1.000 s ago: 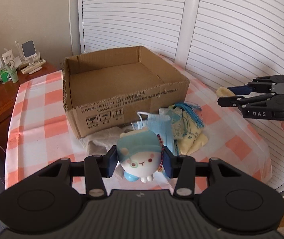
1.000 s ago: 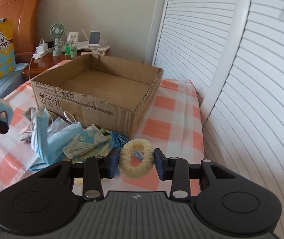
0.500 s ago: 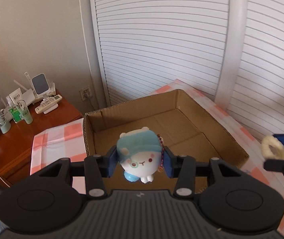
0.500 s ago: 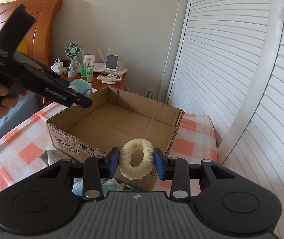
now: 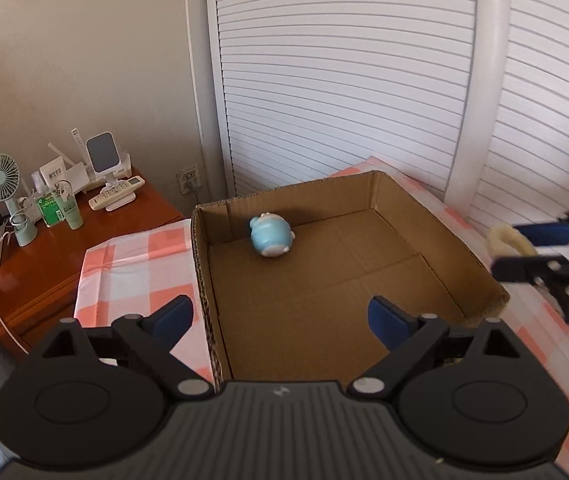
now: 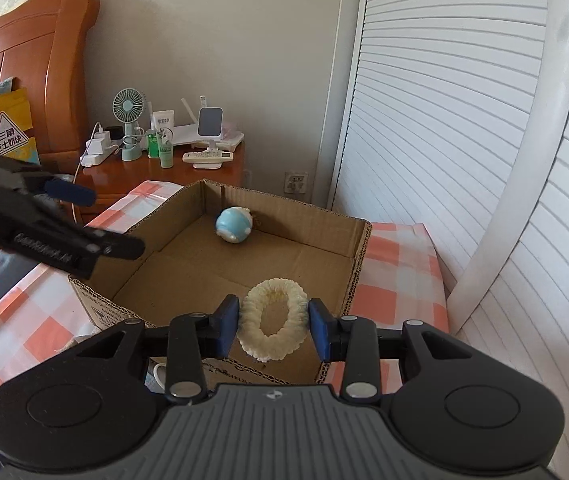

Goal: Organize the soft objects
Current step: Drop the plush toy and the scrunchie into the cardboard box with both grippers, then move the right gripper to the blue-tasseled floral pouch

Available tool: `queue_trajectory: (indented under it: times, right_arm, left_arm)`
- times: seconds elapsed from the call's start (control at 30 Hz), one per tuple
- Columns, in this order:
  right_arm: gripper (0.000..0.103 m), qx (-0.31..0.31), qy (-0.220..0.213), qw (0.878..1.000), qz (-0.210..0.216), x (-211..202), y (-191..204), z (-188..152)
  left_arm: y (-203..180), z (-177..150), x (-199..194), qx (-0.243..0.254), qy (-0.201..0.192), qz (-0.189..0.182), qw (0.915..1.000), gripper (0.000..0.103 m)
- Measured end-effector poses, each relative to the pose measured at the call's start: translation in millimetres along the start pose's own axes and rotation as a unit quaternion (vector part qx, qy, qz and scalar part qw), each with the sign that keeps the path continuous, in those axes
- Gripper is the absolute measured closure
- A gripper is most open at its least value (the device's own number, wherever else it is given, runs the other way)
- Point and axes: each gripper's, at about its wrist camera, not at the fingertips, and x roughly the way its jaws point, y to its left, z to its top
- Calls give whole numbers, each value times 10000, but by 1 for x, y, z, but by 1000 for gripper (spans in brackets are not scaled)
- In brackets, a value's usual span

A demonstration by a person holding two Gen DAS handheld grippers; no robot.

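Note:
An open cardboard box stands on the checked tablecloth. A small blue-and-white plush toy lies inside it, near the far left corner. My left gripper is open and empty above the box's near left side; it also shows at the left of the right wrist view. My right gripper is shut on a cream fluffy scrunchie and holds it over the box's near edge; it shows at the right of the left wrist view.
A wooden nightstand left of the table holds a small fan, bottles, a phone stand and a remote. White slatted doors stand behind the box. A wooden headboard is at far left.
My left gripper has opened and dropped the plush toy into the box. Both grippers have moved up over the box; the right one still holds the scrunchie.

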Motion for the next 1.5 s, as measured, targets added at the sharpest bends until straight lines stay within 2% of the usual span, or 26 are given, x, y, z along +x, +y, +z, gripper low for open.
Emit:
queue_trajectory:
  times: [0.2, 0.23, 0.27, 0.33, 0.37, 0.53, 0.8, 1.07, 1.3, 1.5]
  right_arm:
    - [60, -109, 23, 9999, -5, 28, 9, 27]
    - [55, -109, 17, 9999, -74, 37, 10, 34]
    - [50, -92, -11, 9999, -139, 43, 10, 39]
    - [5, -76, -3, 9996, -261, 54, 9, 47]
    - [0, -56, 3, 9995, -320, 56, 10, 49]
    - [0, 108, -53, 9992, -378, 49, 13, 41]
    - [0, 205, 90, 9983, -532, 16, 22, 6]
    - [0, 465, 456, 9938, -900, -4, 26, -59]
    - [0, 800, 841, 9901, -786, -8, 35, -118]
    - [0, 940, 768, 9885, -901, -3, 39, -120]
  left_arm:
    - [-3, -51, -54, -193, -281, 184, 9993, 8]
    - [-3, -58, -60, -264, -315, 223, 9989, 8]
    - [-2, -65, -64, -325, -320, 225, 9987, 8]
    - [0, -77, -69, -446, -265, 133, 9986, 8]
    - [1, -83, -72, -491, -228, 87, 9985, 8]
    - [2, -99, -77, -599, -78, 181, 9980, 8]
    - [-12, -108, -92, -495, -215, 289, 9981, 5]
    - [-23, -117, -103, -365, -342, 328, 9982, 4]
    - [-25, -125, -101, -453, -246, 287, 9983, 3]
    - [-25, -127, -101, -496, -203, 344, 9980, 3]
